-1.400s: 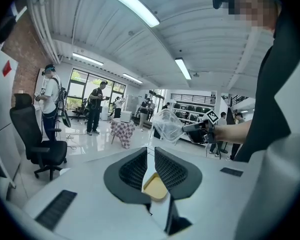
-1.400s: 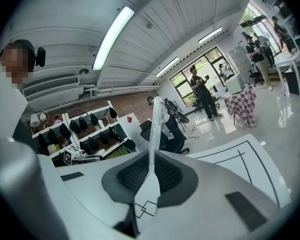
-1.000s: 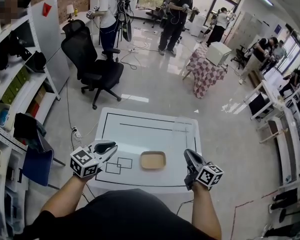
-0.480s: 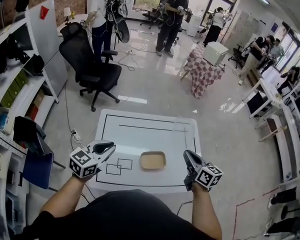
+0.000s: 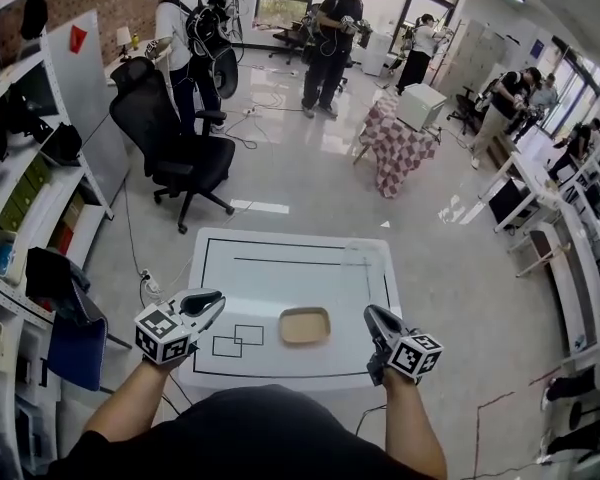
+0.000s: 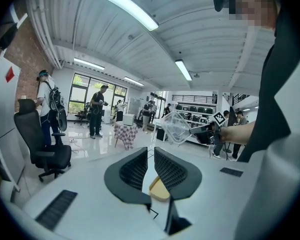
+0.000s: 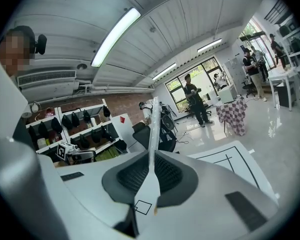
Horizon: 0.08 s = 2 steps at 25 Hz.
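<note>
**Two grippers over a white table, a clear lid in the right one**

Head view: A person is holding the left gripper (image 5: 211, 301) and the right gripper (image 5: 373, 316) over the near edge of a white table (image 5: 280, 278) with black lines drawn on it. A shallow tan tray (image 5: 305, 325) is lying on the table between the two grippers, touching neither. It is sitting just to the right of two small drawn rectangles (image 5: 230, 341). Behind the table a black office chair (image 5: 175, 138) is standing, and further back a small table with a checkered cloth (image 5: 398, 148). Several people (image 5: 325, 28) are standing in the room.

Left gripper view: The left gripper (image 6: 151, 151) is keeping its jaws a little apart, with only a narrow gap, and nothing is sitting between them. Through the gap, low down, the tan tray (image 6: 160, 189) is showing on the table. On the right side, the right gripper (image 6: 210, 129) is holding a clear lid (image 6: 176, 127) up in the air, above the table and apart from the tray.

Right gripper view: The right gripper (image 7: 152, 156) is pressing its jaws together on the clear lid (image 7: 153, 129), which is showing here edge-on as a thin upright strip. The left gripper (image 7: 77, 155) is showing at the left, well apart.
</note>
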Available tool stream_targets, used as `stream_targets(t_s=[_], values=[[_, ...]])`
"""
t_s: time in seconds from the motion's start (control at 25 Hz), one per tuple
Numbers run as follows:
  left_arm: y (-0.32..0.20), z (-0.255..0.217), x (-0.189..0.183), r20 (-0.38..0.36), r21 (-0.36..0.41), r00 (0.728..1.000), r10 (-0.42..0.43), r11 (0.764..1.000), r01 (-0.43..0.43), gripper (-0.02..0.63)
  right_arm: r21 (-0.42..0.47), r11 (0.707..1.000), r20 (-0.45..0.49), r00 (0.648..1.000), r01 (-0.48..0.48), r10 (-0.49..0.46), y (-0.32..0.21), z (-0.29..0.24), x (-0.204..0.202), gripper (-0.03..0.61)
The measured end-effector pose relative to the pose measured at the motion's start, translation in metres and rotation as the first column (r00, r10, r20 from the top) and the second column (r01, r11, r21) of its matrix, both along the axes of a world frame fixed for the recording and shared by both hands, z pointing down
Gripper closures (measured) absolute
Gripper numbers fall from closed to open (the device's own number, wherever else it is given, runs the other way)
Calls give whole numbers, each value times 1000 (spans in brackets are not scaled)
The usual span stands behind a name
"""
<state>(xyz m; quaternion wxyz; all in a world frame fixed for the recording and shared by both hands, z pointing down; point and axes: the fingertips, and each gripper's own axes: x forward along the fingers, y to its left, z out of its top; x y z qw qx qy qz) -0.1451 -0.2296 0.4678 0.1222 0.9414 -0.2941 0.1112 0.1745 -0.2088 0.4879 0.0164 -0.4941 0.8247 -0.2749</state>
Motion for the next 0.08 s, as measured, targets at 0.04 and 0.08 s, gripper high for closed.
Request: stream_targets(t_s=[0.04,0.08], values=[[0,0,0,0,-2,1000,0,1000,0,554,-1,1000,1,1000,-1,1,1,0,0,528],[1,1,0,0,-3,1000,0,1000,0,554,-1,1000,2,1000,-1,1,2,0,1,528]])
